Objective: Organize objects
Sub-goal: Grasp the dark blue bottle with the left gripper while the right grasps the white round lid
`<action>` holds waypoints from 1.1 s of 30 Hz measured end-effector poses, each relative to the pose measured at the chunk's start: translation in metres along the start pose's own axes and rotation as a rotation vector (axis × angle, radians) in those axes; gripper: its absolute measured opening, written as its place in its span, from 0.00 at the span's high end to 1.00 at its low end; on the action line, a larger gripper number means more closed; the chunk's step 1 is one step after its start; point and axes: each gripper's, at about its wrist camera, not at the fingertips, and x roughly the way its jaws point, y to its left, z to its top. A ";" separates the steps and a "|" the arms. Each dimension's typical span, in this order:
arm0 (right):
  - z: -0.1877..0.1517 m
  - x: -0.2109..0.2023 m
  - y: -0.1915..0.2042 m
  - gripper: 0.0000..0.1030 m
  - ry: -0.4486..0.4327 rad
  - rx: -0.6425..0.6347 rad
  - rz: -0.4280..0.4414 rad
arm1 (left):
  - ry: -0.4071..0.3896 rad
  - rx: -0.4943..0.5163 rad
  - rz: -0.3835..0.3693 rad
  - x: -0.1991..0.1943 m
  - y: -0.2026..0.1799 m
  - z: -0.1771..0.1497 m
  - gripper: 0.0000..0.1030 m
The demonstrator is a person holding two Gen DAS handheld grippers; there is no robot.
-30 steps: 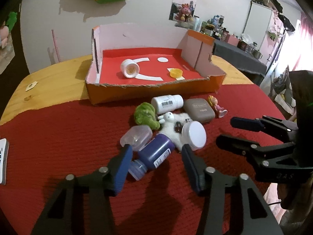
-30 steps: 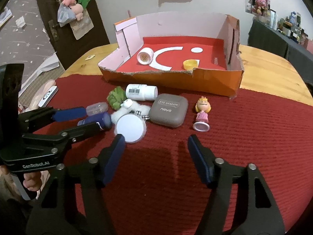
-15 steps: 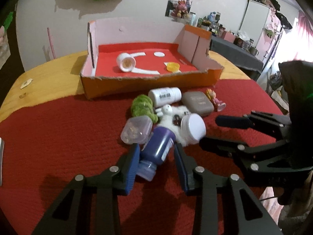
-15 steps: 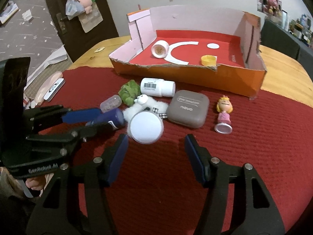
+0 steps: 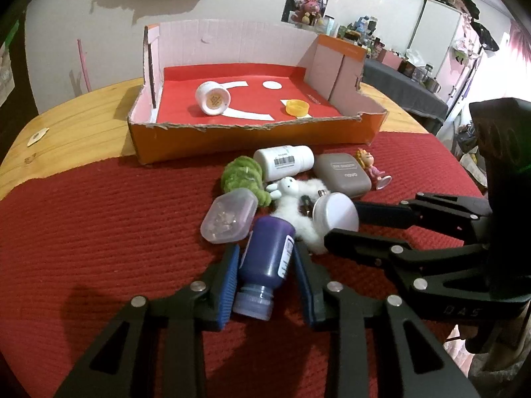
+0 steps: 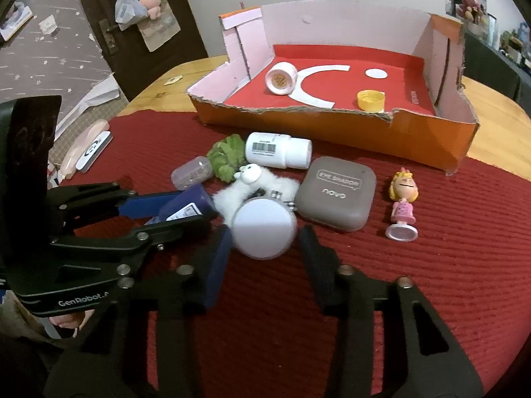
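**Two small containers between the jaws, box waiting behind**

The dark purple plastic bottle with a white label [image 5: 269, 258] lies on its side on the red woven cloth [image 5: 99, 232] that covers the wooden worktop [image 5: 76, 122], cap toward the camera. It looks light, rigid and smooth, so it could roll or slip; the straight body is the sensible place to take it, not the narrower cap. The left gripper [image 5: 267, 282] straddles exactly that body. Its jaws have just been closing, and the blue pads appear to be against both sides of the bottle, or very nearly so.

Just beside it stands the round white jar with a flat lid [image 6: 264, 227], partly resting on the fluffy white toy animal [image 6: 255, 182]. It seems hard and light, with curved walls that may squirm out of a pinch, so a grip across its widest part would suit. The right gripper [image 6: 265, 248] has the jar's near edge between its jaws, which have just been closing; a gap shows on the right side, so it is not gripped yet.

Close around lie a clear plastic capsule case [image 5: 229, 215], a green plush [image 5: 244, 179], a white pill bottle [image 6: 278, 151], a grey eye-shadow case [image 6: 337, 192] and a small blonde figurine [image 6: 403, 205]. Behind them sits the orange cardboard box with a red floor [image 6: 431, 132], already holding a white pot [image 6: 281, 78] and a yellow cap [image 6: 371, 100].
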 end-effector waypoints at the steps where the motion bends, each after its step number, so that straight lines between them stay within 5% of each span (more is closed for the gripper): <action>1: 0.000 0.000 0.001 0.63 -0.002 -0.008 -0.007 | -0.001 -0.001 -0.001 0.000 0.000 0.000 0.67; 33: 0.016 -0.042 -0.003 0.63 -0.104 0.004 -0.011 | -0.086 0.007 -0.014 -0.024 -0.007 0.023 0.71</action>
